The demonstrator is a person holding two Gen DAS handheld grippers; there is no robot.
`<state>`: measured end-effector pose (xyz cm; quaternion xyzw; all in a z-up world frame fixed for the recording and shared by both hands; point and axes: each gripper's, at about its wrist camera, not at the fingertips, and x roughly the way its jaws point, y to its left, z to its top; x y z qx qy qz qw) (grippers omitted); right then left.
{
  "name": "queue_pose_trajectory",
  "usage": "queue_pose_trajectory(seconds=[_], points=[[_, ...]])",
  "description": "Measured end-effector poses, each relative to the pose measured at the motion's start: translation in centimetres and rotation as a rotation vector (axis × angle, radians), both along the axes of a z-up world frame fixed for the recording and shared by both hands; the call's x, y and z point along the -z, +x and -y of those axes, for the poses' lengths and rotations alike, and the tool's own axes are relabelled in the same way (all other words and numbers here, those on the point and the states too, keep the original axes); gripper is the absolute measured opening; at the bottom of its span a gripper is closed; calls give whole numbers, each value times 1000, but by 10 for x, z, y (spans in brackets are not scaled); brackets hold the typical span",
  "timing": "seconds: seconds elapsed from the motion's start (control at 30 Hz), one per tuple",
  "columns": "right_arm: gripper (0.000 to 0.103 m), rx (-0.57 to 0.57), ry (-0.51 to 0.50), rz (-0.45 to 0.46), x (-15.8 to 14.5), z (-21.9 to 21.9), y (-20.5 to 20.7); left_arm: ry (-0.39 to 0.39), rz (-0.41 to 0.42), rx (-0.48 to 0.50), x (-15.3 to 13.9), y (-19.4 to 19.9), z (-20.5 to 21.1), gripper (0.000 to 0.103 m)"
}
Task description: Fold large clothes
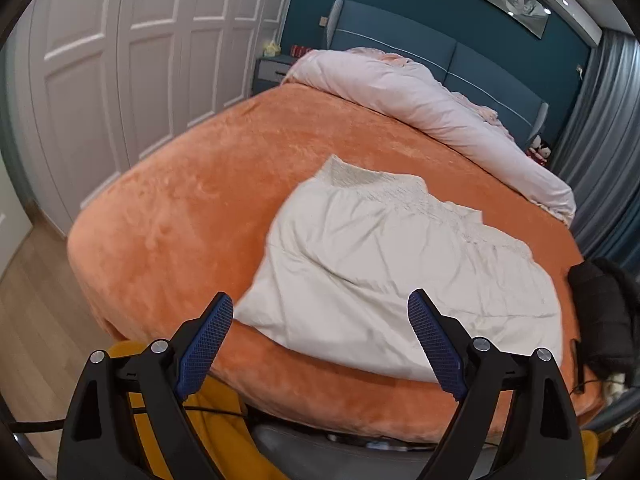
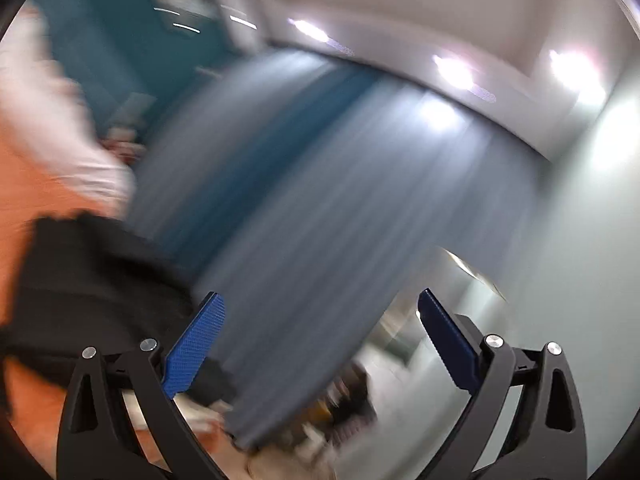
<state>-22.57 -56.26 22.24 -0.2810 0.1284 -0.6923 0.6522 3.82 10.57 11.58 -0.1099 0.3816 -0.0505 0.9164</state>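
A cream-white garment (image 1: 384, 264) lies partly folded on the orange bed cover (image 1: 192, 208), its smocked band toward the far side and its near hem at the bed's front edge. My left gripper (image 1: 320, 316) is open and empty, just short of the garment's near edge. My right gripper (image 2: 320, 312) is open and empty; its view is motion-blurred and points up at the grey curtain (image 2: 320, 208). A black garment (image 2: 92, 288) lies on the bed at that view's lower left and also shows in the left wrist view (image 1: 604, 312).
A rolled pale pink duvet (image 1: 420, 104) lies along the blue headboard (image 1: 400, 36). White wardrobe doors (image 1: 128, 60) stand at the left beside wood flooring (image 1: 36, 320). Yellow cloth (image 1: 216, 416) hangs below the bed's front edge.
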Motion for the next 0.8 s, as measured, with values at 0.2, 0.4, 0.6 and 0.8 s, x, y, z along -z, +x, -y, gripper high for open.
queue_pose_trajectory(seconds=[0.2, 0.4, 0.6, 0.8], points=[[95, 131, 84, 255, -3, 14, -68, 10, 32, 49, -7, 4, 16, 87], [95, -479, 709, 384, 68, -48, 23, 28, 39, 86, 5, 23, 50, 87], [73, -1059, 1009, 90, 132, -178, 211, 45, 57, 89, 10, 81, 83, 87], [43, -1291, 1306, 22, 163, -235, 348, 93, 18, 28, 41, 159, 105, 84]])
